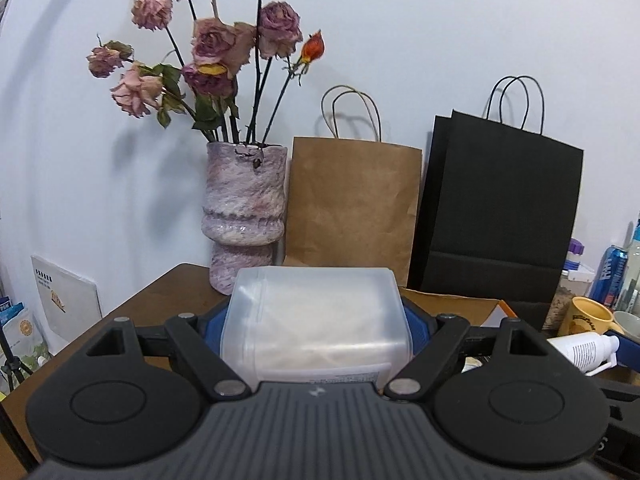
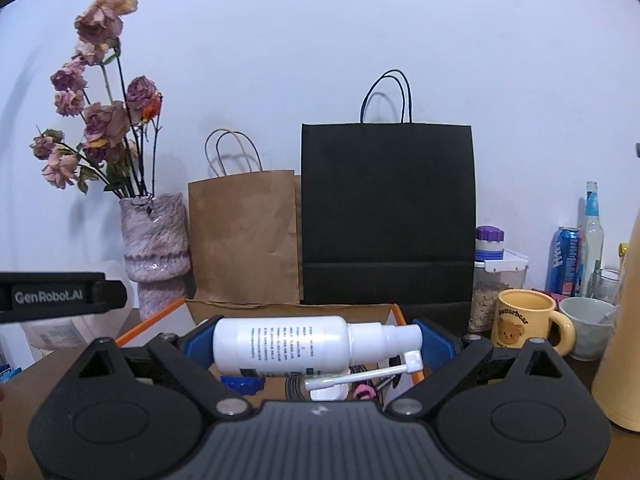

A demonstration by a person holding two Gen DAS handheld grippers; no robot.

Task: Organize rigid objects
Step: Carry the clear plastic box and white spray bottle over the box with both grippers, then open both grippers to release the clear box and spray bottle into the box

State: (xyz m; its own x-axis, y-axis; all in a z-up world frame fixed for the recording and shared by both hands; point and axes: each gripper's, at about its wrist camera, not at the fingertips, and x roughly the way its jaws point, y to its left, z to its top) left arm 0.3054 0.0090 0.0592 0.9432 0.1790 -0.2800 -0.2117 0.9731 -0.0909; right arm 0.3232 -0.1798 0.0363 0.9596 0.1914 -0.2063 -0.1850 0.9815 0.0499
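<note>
The clear plastic tub point(image 1: 316, 320) sits crosswise in the left tongs point(image 1: 316, 326), which stand wide but are clamped on it, a blue pad pressing each end. It looks lifted clear of the worktop point(image 1: 160, 300), just in front of the pink vase point(image 1: 244, 216). The white spray bottle point(image 2: 280, 344) lies sideways in the right tongs point(image 2: 316, 346), one blue pad on its base and the other at the nozzle end, so those tongs are clamped on it too; its thin spray tube hangs loose below.

Under the bottle an open cardboard box point(image 2: 288, 308) with an orange edge shows a few small items inside: something blue, something pink, a coil of cable, a white lid. That box is probably where the rigid things are being gathered, though the pictures do not settle it.

Behind stand a brown paper bag point(image 2: 244, 236) and a black paper bag point(image 2: 388, 208) against the wall. To the right a yellow mug point(image 2: 524, 320), a grey cup point(image 2: 588, 328), a blue can point(image 2: 566, 260), a glass bottle point(image 2: 592, 232) and a food jar point(image 2: 496, 292) remain on the worktop.

My reading: the task is midway. Two items are in hand and not yet set down, a few are already boxed, and the right-hand cluster may still need sorting.
</note>
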